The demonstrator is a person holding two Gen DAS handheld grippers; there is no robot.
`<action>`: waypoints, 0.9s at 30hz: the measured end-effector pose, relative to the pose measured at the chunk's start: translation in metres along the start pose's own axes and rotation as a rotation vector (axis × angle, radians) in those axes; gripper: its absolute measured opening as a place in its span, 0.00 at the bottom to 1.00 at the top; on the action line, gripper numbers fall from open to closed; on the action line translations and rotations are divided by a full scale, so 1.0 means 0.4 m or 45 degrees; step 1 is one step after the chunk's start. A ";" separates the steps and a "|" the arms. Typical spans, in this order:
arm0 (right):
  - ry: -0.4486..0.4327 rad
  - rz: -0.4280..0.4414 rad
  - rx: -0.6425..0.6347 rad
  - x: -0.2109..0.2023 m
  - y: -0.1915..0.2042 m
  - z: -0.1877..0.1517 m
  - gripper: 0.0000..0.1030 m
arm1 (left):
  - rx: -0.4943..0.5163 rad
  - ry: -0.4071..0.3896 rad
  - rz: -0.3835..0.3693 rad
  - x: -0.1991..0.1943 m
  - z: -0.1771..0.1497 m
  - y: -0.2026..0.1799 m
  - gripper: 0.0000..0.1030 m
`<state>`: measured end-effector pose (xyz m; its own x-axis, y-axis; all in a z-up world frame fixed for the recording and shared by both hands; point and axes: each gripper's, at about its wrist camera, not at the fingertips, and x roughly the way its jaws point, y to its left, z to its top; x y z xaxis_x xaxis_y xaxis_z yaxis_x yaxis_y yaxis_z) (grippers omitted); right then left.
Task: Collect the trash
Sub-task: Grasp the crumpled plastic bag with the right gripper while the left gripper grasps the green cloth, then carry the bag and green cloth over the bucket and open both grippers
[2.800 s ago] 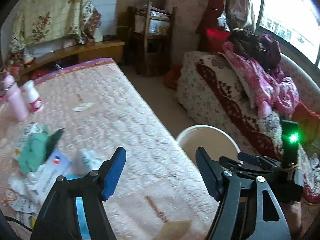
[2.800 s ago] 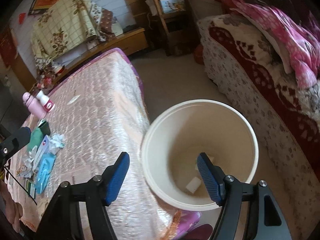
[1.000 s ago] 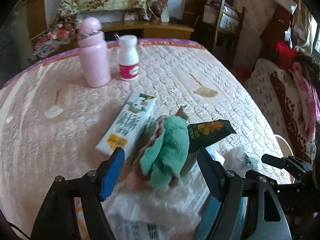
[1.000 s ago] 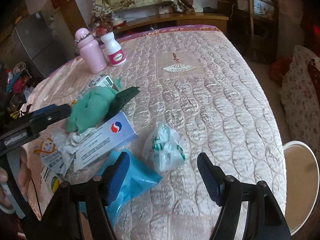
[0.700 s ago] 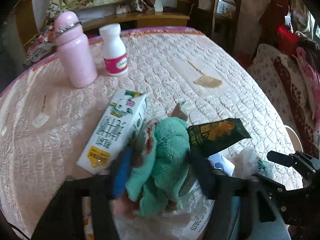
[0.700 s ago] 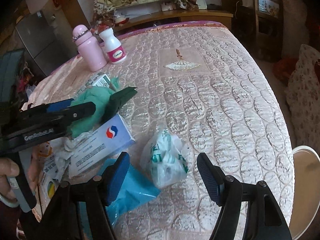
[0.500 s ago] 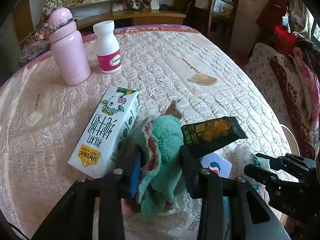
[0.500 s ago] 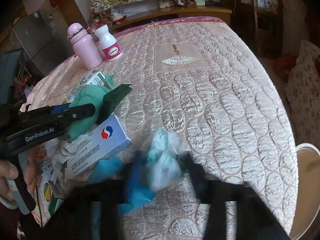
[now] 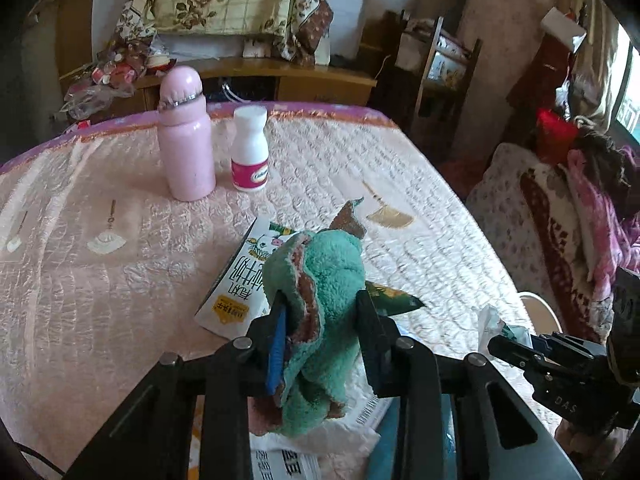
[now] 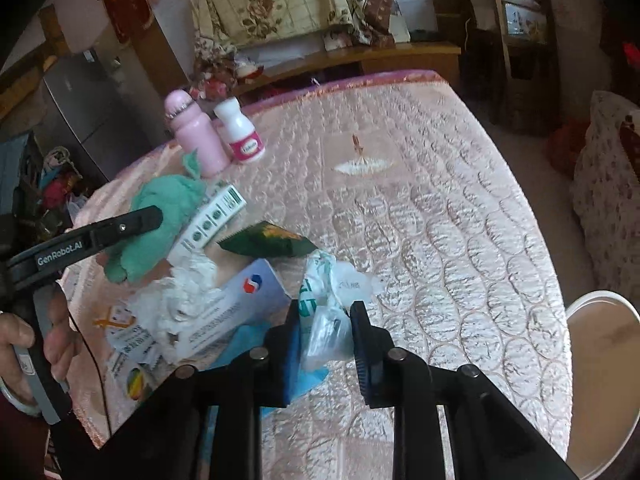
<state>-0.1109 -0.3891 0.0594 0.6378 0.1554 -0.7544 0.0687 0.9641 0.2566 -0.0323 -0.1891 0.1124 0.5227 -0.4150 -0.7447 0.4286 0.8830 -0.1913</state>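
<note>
Quilted pink cover (image 9: 420, 240) over the table, cluttered room behind, daylight from a window at the right. Nearest to me, my left gripper (image 9: 320, 332) had just been closing and was pinched on a green fleecy cloth (image 9: 324, 280), the pads pressing its folds from both sides, the bundle lifted a little off the pile. My right gripper (image 10: 325, 336) had likewise just been closing and was clamped on a crumpled white plastic bag (image 10: 328, 304) with green print, its loose top sticking up above the jaws. Under and around both grips lay the rest of the heap: a white carton (image 9: 236, 280) with green lettering just beside the cloth, a dark green snack wrapper (image 10: 268, 246), a white-and-blue box (image 10: 240, 304), wadded tissue (image 10: 188, 292), a blue packet (image 10: 244, 340) and printed leaflets (image 10: 128, 344) at the near edge. Further out stood a pink bottle (image 9: 186, 136) and a small white pill bottle (image 9: 250, 150), side by side and upright, well apart from the heap; I judged those not trash. The cream bin (image 10: 600, 356) sat on the floor off the right edge of the table, beyond my right gripper. I reckoned the task only partly along: two pieces in hand but not yet carried over to the bin, and most of the pile still on the cover.
</note>
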 end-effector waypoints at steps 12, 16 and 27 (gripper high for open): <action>-0.085 0.012 -0.020 -0.116 0.036 -0.020 0.24 | 0.057 -0.075 -0.094 -0.090 -0.030 -0.098 0.33; -0.095 -0.012 -0.024 -0.140 0.025 -0.028 0.24 | 0.091 -0.078 -0.117 -0.098 -0.042 -0.149 0.33; -0.131 -0.070 0.027 -0.211 -0.054 -0.056 0.24 | 0.191 -0.056 -0.177 -0.088 -0.072 -0.294 0.33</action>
<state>-0.1834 -0.4182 0.1038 0.7080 0.0784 -0.7018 0.1213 0.9655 0.2302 -0.1225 -0.2721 0.1429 0.4815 -0.5425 -0.6884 0.6020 0.7755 -0.1901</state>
